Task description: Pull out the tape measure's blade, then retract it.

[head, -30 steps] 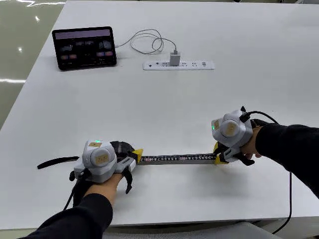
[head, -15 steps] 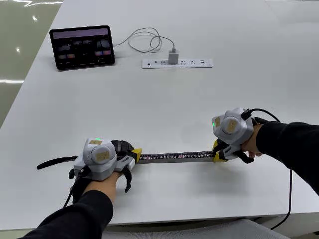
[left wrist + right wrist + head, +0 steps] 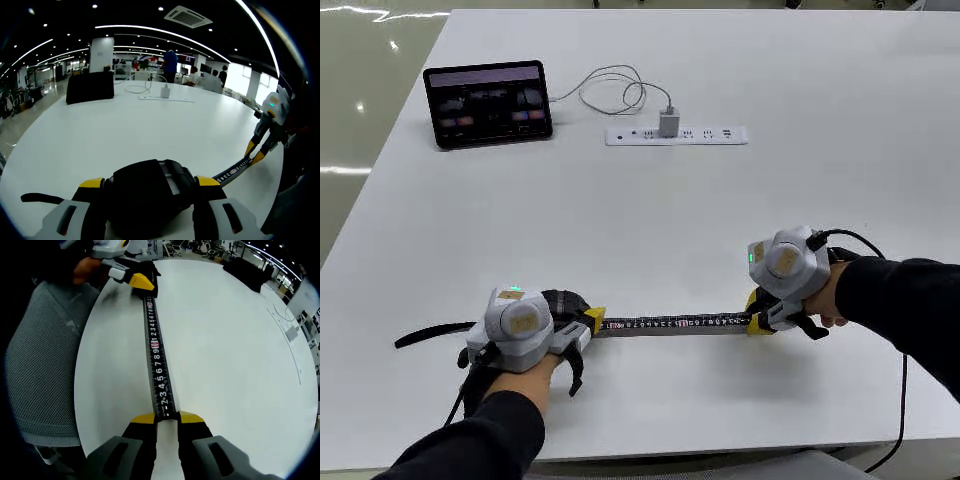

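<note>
The black, rounded tape measure case (image 3: 563, 300) sits on the white tabletop (image 3: 650, 220) near the front edge. It is clamped between the yellow-tipped jaws of the left gripper (image 3: 150, 182), which press on its two sides. Its black wrist strap (image 3: 430, 330) trails away on the table on the side away from the blade.

The dark, numbered steel blade (image 3: 157, 365) runs out of the case in a straight line, low over the table, to the right gripper (image 3: 167, 418). That gripper's jaws are clenched on the blade's tip, with the lowest numbers just in front of them. So the blade spans the gap between the two grippers and is held at both ends, and the pull-out step looks well under way.

The main risk, as I judge it, is the thin tip slipping from the right jaws. The spring would then whip the blade back into the case and could jolt it in the left grip. A sideways or twisting pull could also kink the blade or turn the case between the left jaws. For the retraction, letting go all at once would cause the same snap, so walking the tip back toward the case seems safer.

Far back on the table stand a dark tablet (image 3: 488, 102) and a white power strip (image 3: 675, 134), well clear of the work.
</note>
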`<state>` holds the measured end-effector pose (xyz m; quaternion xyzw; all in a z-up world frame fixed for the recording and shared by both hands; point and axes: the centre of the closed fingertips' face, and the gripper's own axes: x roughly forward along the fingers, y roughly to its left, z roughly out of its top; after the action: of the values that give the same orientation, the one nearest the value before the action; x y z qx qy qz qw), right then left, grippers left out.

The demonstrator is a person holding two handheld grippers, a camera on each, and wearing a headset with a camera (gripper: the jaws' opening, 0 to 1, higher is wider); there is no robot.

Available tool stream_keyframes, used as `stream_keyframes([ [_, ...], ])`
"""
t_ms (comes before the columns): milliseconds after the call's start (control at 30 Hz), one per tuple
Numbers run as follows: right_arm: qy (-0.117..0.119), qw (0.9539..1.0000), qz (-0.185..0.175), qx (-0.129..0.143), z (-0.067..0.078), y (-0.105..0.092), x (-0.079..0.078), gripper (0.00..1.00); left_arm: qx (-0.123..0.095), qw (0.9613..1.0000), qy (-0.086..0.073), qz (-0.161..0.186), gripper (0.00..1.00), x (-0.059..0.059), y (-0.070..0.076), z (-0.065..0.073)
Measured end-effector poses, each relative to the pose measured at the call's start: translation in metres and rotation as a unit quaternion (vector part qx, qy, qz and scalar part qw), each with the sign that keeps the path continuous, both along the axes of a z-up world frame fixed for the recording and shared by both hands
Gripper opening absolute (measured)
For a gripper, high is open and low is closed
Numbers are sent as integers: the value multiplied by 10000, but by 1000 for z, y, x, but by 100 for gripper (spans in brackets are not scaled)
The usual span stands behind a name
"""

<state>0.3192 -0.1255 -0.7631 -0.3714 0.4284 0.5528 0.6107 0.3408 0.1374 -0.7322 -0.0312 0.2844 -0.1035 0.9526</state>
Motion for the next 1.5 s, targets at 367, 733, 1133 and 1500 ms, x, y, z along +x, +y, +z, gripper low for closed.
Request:
stream_keyframes([
  [367,-53,10000,-15,-23,0,6,-1,11,1,10000,30,-24,66,-1,-1,0],
  [733,-98,9998,110,113,1,12,-1,11,-2,10000,20,-29,66,-1,-1,0],
  [1133,-99,9996,160,229,2,22,-2,11,-17,10000,28,-41,66,-1,-1,0],
  [1500,-93,9995,159,257,1,29,-1,11,-38,10000,29,-43,66,-1,-1,0],
])
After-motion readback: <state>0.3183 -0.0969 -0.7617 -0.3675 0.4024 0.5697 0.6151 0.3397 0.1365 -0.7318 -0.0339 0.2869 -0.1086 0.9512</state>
